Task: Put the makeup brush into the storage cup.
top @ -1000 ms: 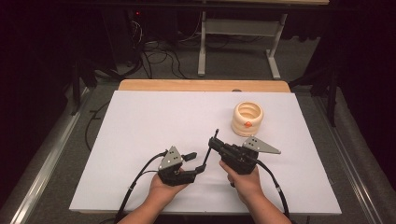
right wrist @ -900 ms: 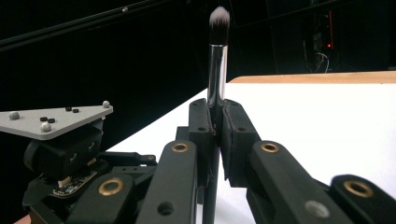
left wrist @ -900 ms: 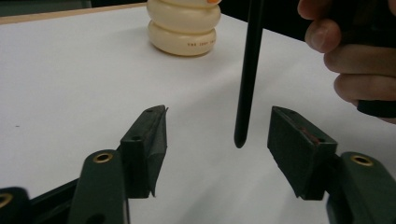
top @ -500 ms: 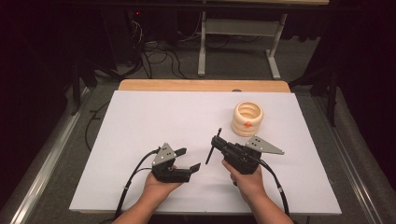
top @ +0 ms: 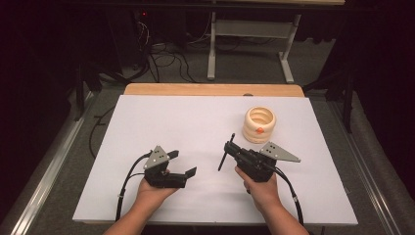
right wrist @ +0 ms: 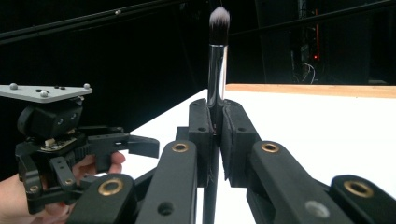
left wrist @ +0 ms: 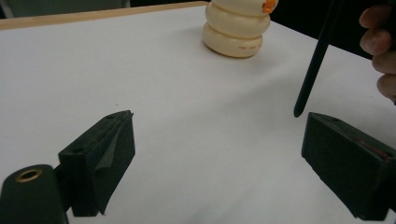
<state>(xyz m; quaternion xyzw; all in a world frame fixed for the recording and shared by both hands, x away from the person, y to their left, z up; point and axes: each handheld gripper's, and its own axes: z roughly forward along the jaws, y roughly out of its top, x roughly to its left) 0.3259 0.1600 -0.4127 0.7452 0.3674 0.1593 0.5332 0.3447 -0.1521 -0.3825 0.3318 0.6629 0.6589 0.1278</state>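
between the right tongs (right wrist: 215,140) stands a slim black bristle-tipped brush (right wrist: 216,60), clamped; left tongs (left wrist: 219,163) gape wide, just opened, empty.

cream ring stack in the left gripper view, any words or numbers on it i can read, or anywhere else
Cream stack of rounded rings, lowest ring: a short line of small red print, too blurred to read.
Orange mark near the stack's top: no letters can be made out.
Black makeup brush with a pale tip: no text visible.
White table top: none.
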